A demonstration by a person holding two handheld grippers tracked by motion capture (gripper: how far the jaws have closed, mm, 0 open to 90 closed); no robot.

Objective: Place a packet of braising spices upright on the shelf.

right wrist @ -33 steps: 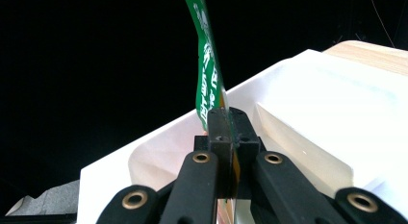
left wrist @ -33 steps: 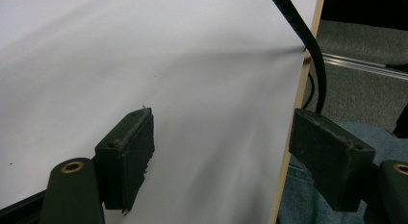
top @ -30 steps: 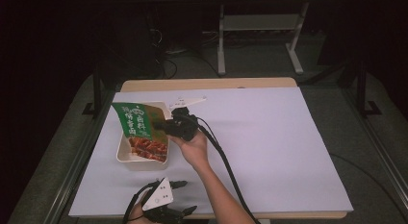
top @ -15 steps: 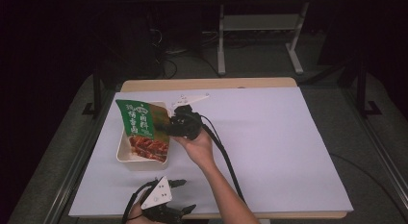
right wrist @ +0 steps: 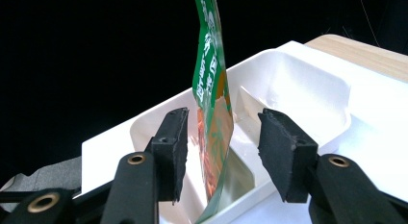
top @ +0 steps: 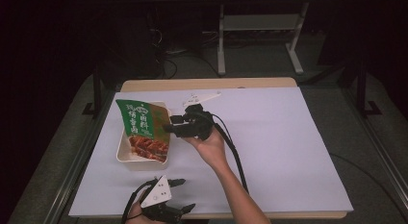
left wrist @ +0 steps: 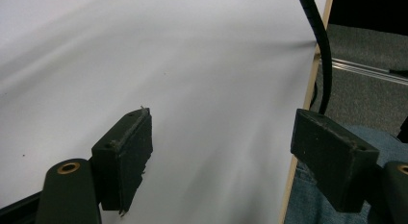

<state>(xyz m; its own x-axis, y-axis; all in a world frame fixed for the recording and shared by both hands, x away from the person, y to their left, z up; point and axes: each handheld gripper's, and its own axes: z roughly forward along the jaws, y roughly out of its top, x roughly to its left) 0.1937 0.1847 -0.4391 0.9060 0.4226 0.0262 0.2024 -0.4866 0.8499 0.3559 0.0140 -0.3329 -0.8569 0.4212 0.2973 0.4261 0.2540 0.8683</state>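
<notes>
A green food pouch [top: 142, 128] with a picture of red meat stands on edge in a white tray [top: 122, 155] at the left of the table. My right gripper [top: 168, 126] is at the pouch's right edge. Its jaws have just been opening, and in the right gripper view the pouch [right wrist: 209, 80] rises between the two pads with a gap on each side, over the tray [right wrist: 298, 84]. The right gripper [right wrist: 223, 147] is open. My left gripper [top: 186, 194] rests near the table's front edge, and the left gripper [left wrist: 231, 156] stands open over bare white sheet.
A white sheet [top: 279, 137] covers the table, with a wooden edge [top: 207, 83] at the back. The right gripper's black cable [top: 235, 152] trails along the forearm. A metal stand [top: 260, 27] is on the floor beyond the table. A jeans leg [left wrist: 308, 205] is below the front edge.
The right gripper's jaws have opened and let go of the pouch, and the hand has drifted slightly right and up. The pouch stays upright in the tray. The left gripper has not moved.
</notes>
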